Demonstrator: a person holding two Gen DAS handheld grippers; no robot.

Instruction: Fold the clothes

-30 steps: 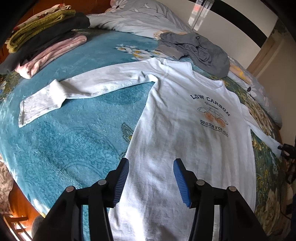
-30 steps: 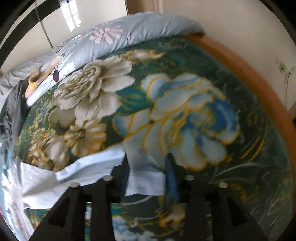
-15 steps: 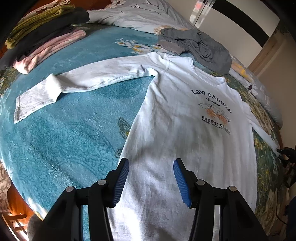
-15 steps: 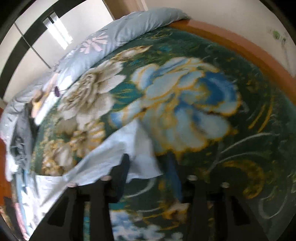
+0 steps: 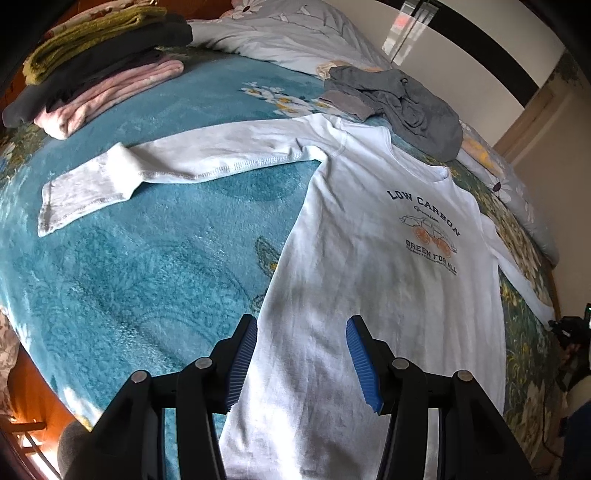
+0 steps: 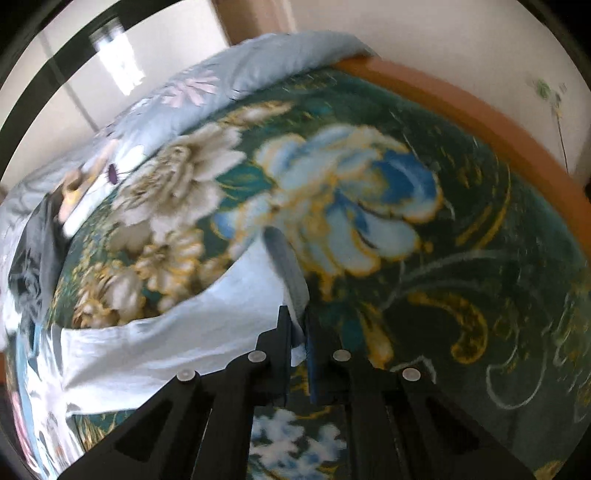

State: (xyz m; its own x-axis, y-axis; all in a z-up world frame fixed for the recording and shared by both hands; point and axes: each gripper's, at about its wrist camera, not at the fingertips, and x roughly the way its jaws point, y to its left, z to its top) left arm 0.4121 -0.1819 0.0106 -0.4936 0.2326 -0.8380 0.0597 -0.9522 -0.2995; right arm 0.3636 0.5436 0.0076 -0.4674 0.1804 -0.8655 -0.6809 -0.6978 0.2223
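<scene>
A white long-sleeved shirt [image 5: 369, 266] printed "LOW CARBON" lies face up and spread flat on the bed. Its left sleeve [image 5: 177, 162] stretches out over the teal blanket. My left gripper [image 5: 301, 354] is open and empty, hovering over the shirt's lower body. In the right wrist view my right gripper [image 6: 297, 332] is shut on the cuff of the shirt's right sleeve [image 6: 192, 325], lifting it a little off the floral blanket. The right gripper also shows far right in the left wrist view [image 5: 569, 328].
A stack of folded clothes [image 5: 99, 70] sits at the bed's far left corner. A crumpled grey garment [image 5: 406, 103] lies just beyond the shirt's collar. Pillows [image 5: 288, 33] line the headboard side. The wooden bed edge [image 6: 480, 118] runs behind the right gripper.
My right gripper has closed fully on the sleeve cuff and lifted it. The left gripper has stayed open over the shirt's lower body, its view shifting slightly.
</scene>
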